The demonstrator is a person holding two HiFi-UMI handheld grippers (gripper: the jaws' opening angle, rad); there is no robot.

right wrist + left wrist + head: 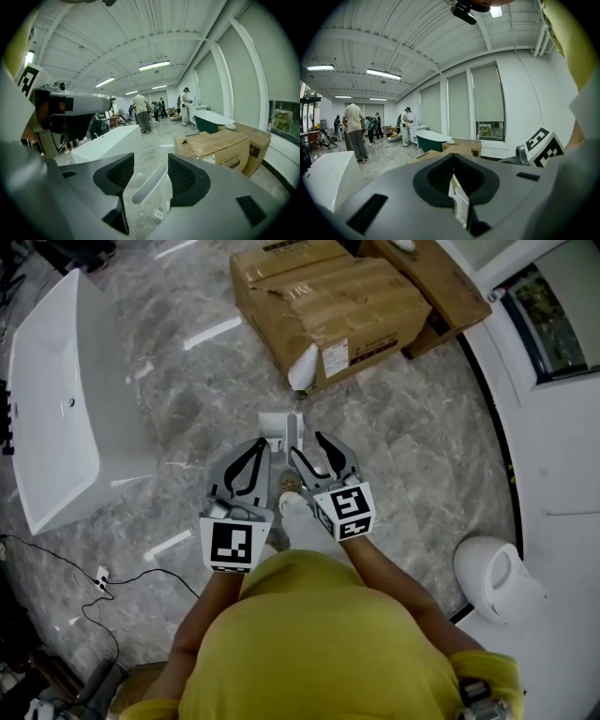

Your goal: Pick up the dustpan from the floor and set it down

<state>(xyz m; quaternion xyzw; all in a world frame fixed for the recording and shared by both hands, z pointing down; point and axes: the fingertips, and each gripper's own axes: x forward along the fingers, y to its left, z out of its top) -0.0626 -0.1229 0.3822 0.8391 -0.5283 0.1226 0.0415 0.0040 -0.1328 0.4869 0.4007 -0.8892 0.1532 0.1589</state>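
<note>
Left claw point(262, 443) clamped on dustpan point(278, 425) thin white edge; right claw point(309, 444) jaws apart, dustpan between them, not clamped; dustpan sits between both claws above floor point(394, 427); pickup looks done, set-down and release remain.

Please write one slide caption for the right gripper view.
Open right tongs straddle the white plastic dustpan, with grey marble floor and brown cardboard boxes beyond.

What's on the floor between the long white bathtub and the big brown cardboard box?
Nothing: the head view shows only bare grey marble floor between the bathtub and the cardboard box.
</note>
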